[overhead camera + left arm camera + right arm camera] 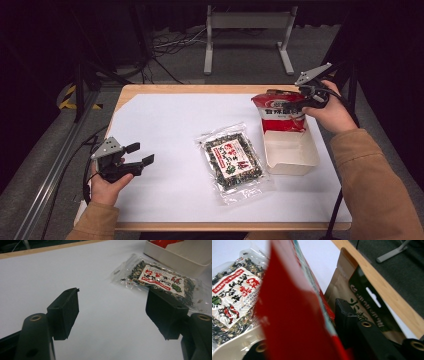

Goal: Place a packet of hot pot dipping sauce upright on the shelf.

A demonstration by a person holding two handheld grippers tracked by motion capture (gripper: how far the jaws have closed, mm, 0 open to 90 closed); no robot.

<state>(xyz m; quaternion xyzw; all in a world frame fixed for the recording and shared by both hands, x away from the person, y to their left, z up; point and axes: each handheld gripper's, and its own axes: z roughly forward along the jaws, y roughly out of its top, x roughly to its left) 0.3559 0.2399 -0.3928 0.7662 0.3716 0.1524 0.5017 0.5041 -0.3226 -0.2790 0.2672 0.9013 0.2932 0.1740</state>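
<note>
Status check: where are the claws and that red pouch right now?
Left claw open, idle over white sheet. Right claw at top of red pouch, which stands in white box; grip unclear. Seaweed packet flat beside box, not blocking.

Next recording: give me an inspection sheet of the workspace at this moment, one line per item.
Surface: wooden table under a white sheet.
Job's things: red snack bag standing in the white box; a brown packet behind it in the box.
Clutter: clear seaweed packet flat on the sheet, left of the box.
Grippers: left claw wide open above bare sheet, holding nothing; right claw at the red bag's top edge, bag between its jaws; whether the pads press, I cannot tell.
Cables: one trailing from the left claw; a tangle on the floor.
Surroundings: grey metal stand, dark floor.
</note>
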